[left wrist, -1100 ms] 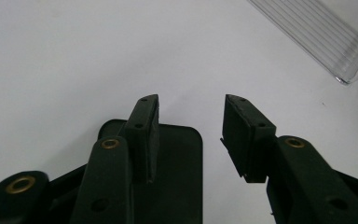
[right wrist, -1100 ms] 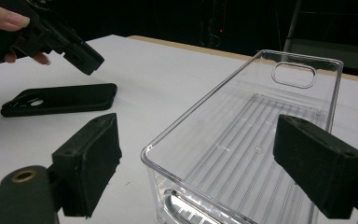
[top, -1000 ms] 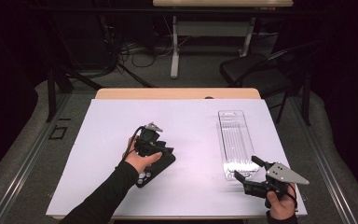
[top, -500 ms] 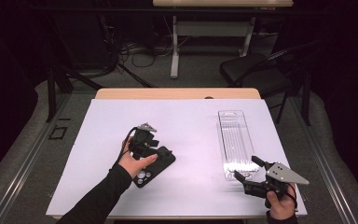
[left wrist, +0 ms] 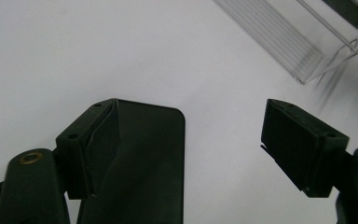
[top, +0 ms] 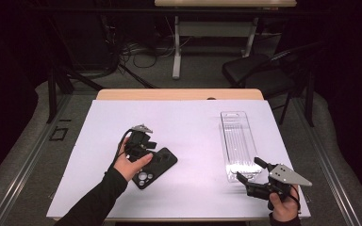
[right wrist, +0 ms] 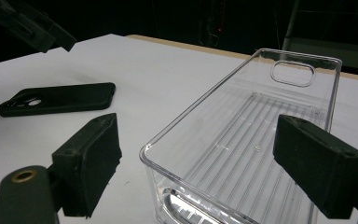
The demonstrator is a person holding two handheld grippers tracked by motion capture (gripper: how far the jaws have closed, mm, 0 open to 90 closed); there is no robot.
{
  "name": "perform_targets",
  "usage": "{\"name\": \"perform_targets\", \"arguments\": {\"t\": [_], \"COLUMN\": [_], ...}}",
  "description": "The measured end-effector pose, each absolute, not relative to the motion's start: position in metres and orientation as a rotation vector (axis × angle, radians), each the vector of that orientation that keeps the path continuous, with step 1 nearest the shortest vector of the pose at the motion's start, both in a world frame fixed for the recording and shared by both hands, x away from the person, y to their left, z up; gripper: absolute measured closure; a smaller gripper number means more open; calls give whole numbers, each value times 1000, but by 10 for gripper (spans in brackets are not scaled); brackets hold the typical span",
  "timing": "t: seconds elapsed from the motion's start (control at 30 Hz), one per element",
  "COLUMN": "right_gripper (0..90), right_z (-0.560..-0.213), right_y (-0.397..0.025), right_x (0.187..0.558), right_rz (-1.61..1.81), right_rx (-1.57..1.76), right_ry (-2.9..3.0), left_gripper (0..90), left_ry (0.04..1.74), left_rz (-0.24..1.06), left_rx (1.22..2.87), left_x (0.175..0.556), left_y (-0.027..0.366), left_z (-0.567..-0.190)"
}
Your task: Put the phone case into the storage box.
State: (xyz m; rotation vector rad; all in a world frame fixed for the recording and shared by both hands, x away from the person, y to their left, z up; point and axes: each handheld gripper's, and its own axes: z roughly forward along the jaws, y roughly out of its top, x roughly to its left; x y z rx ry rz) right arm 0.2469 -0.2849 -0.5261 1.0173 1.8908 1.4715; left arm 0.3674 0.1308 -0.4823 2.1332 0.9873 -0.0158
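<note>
Your left gripper [top: 147, 143] sits over the black phone case [top: 155, 167], its jaws spread apart; in the left gripper view one pad [left wrist: 91, 144] overlaps the case's upper corner, though you can't quite tell whether it touches. The case lies flat on the white table [top: 188, 122], at about 8 o'clock from the table's middle. Your right gripper [top: 250, 170] is at 4 o'clock, jaws wide, straddling the near end of the clear plastic tray [top: 238, 141] without gripping it.
</note>
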Motion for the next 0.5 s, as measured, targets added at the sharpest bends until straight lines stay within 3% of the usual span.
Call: {"name": "perform_targets", "arguments": {"t": [0.13,0.5], "right_gripper": [143,144], "right_z": [-526,-526], "right_y": [-285,-285], "right_x": [247,247], "right_rz": [1469,1470], "right_rx": [1016,1018], "right_ry": [1888,1883], "left_gripper": [155,155], "left_ry": [985,983], "left_rz": [-21,14], "left_rx": [2124,2208], "left_x": [366,362], "left_y": [135,145], "left_z": [-481,-473]}}
